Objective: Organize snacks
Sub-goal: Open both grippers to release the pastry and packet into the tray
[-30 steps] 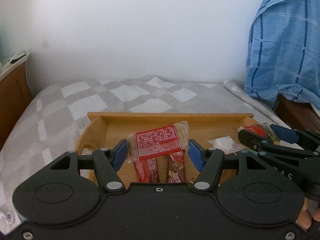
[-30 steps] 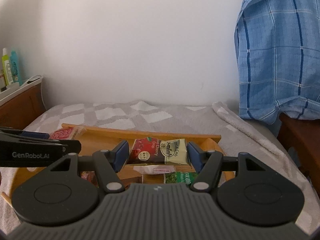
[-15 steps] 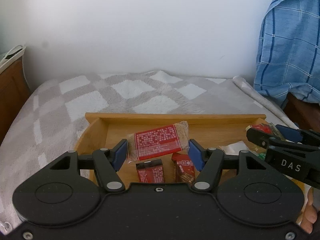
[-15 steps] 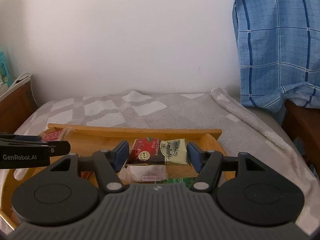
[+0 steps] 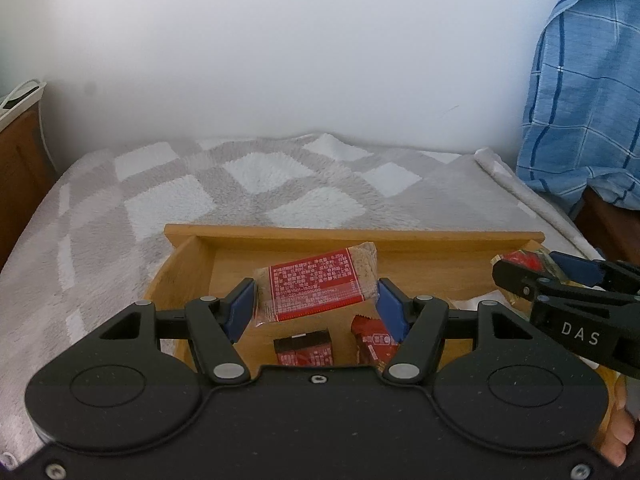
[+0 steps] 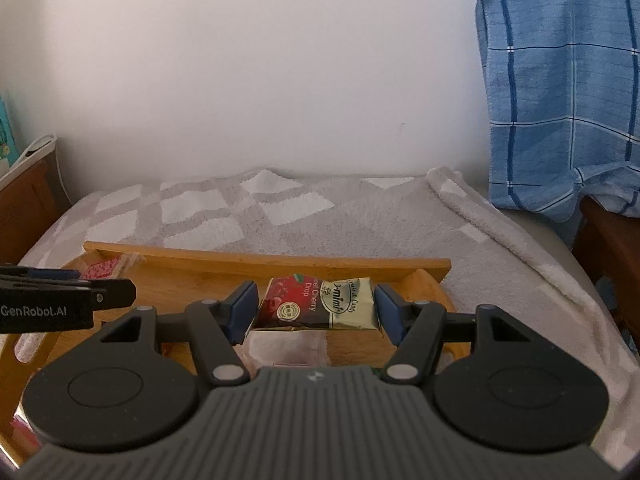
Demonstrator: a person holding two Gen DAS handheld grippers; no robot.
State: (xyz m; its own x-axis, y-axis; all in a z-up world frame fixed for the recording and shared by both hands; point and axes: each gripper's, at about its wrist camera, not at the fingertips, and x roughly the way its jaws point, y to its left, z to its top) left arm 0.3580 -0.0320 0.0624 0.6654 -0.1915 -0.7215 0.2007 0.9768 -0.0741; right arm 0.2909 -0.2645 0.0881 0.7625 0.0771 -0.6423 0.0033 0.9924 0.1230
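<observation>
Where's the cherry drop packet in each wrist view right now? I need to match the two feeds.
Left wrist: cherry drop packet shows only as a red and yellow edge at far right, clamped in the right gripper.
Right wrist: centre of the picture, held between the blue pads above the wooden tray.
Shared landmark: the tray's far wall.

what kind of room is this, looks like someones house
Probably a bedroom at home: a fluffy grey and white checked blanket covers what looks like a bed, a blue plaid cloth hangs by the wall, and a wooden tray of snacks sits on the blanket.

one tray (image 5: pixel 352 236), five snack packets (image 5: pixel 316 284)
</observation>
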